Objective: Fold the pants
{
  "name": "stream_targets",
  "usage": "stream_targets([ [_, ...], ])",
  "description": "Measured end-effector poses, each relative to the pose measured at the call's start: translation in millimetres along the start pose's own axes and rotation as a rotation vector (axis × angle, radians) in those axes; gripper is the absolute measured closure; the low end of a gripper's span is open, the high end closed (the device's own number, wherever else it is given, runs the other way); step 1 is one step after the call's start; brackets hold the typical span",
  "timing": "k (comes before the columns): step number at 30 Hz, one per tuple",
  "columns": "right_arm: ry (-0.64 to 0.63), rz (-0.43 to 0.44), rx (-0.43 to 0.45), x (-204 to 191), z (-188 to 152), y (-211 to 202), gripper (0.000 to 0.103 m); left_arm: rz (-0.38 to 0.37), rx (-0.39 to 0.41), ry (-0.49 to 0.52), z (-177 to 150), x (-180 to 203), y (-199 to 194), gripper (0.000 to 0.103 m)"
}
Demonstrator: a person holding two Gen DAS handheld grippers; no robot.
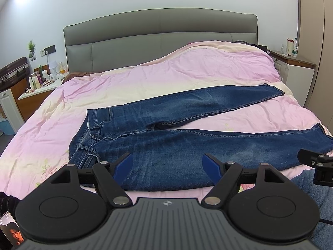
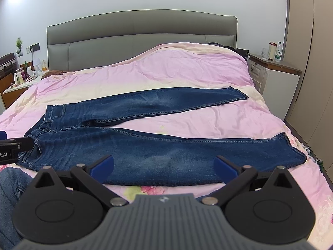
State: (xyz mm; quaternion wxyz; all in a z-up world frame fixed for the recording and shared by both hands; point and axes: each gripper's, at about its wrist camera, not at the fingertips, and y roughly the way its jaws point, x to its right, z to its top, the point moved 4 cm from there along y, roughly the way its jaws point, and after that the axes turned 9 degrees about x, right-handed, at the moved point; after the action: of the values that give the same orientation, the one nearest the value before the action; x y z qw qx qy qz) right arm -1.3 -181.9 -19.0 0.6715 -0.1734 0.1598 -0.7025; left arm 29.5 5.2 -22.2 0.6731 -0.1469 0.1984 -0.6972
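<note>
Dark blue jeans (image 1: 177,137) lie flat on a pink quilt, waistband to the left, both legs spread apart toward the right. They also show in the right wrist view (image 2: 158,145). My left gripper (image 1: 167,164) is open and empty, hovering over the near leg's thigh by the front edge. My right gripper (image 2: 163,165) is open and empty over the same near leg, further right. Part of the right gripper shows at the right edge of the left wrist view (image 1: 316,164). The left gripper's side shows at the left edge of the right wrist view (image 2: 14,148).
The bed (image 1: 208,70) has a grey headboard (image 1: 160,33) at the back. Cluttered nightstands stand at the left (image 1: 39,83) and right (image 1: 295,62). The person's denim-clad knee (image 2: 10,185) is at the near edge. A phone (image 1: 10,231) shows bottom left.
</note>
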Motion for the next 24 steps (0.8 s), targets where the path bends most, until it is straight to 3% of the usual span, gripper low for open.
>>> stream_targets([
  [24,0.002,-0.003,0.000,3.4,0.9,0.3,0.005,-0.002,0.000,-0.001,-0.7,-1.2,0.4,0.014],
])
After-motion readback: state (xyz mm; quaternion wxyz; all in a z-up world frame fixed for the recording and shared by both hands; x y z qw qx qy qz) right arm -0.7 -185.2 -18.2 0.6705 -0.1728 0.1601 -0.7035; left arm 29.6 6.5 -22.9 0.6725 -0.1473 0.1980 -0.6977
